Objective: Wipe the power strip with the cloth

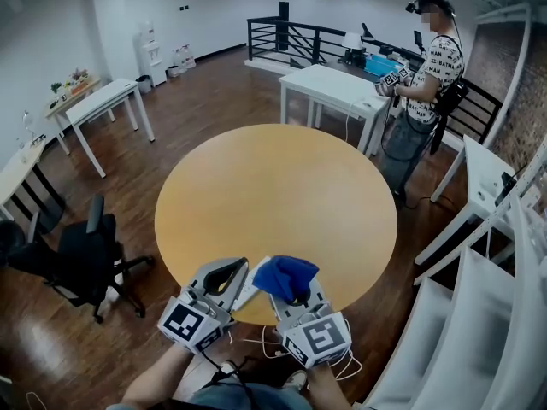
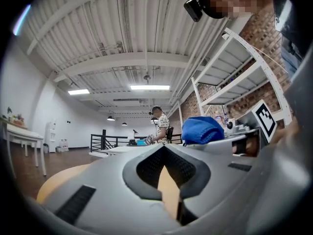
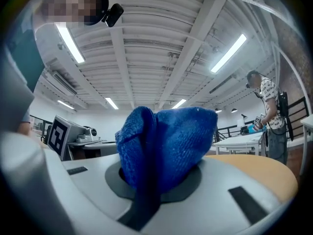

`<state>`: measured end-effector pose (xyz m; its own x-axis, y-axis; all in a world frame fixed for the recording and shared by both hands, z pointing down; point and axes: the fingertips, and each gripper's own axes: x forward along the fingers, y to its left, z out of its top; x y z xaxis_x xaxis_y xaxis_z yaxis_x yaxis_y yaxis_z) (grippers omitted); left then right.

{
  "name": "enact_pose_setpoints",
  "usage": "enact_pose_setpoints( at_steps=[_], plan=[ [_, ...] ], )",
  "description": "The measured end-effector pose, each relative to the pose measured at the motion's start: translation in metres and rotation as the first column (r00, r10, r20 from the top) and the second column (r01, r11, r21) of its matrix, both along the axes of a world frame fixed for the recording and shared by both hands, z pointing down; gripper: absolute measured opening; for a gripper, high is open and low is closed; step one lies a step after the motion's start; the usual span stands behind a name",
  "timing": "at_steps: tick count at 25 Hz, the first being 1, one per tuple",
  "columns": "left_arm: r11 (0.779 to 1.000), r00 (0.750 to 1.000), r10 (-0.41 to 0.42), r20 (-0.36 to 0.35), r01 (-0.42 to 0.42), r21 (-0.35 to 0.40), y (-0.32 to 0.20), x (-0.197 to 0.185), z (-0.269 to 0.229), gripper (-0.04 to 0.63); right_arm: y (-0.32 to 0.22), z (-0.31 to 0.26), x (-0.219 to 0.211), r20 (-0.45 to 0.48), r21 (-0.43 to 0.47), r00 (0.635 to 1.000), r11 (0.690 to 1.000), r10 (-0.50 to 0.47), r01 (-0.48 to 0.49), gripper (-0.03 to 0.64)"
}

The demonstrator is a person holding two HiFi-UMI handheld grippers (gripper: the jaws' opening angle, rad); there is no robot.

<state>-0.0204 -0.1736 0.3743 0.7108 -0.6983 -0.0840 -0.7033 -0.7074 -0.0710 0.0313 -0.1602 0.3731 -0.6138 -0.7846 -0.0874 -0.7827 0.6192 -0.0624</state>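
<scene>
The left gripper (image 1: 243, 268) has its jaws pressed together with nothing between them; through the hollow behind the tips only the tan top of the round table (image 1: 273, 195) shows. It sits at the table's near edge, just left of centre. The right gripper (image 1: 301, 301) lies beside it at that same near edge. Its jaws pinch a blue cloth (image 1: 286, 277), which bunches up in a rounded wad above the tips and fills the middle of the right gripper view (image 3: 166, 148).

Between the two grippers, at the table's near edge, lies a slanted white bar that looks like the power strip (image 1: 253, 285). Only a narrow part of it shows, and the cloth overlaps its right end; whether they touch cannot be told. Thin white cables (image 1: 256, 345) hang in loops just below the table's near edge.

The rest of the tabletop is bare wood. Left of the table stands a black office chair (image 1: 81, 259). Beyond its far right side a person in a patterned T-shirt (image 1: 438, 67) stands at a white desk (image 1: 329, 84). White shelving (image 1: 479, 314) rises to the table's right.
</scene>
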Motion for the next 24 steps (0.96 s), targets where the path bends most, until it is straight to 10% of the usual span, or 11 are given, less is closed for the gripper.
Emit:
enact_pose_setpoints(
  at_steps=[24],
  plan=[
    [1.0,1.0,0.009,-0.018,-0.009,-0.001,0.01,0.005,-0.009,0.011,0.008,-0.003,0.002,-0.051,-0.019,0.999,1.0,-0.005,0.004,0.049]
  ],
)
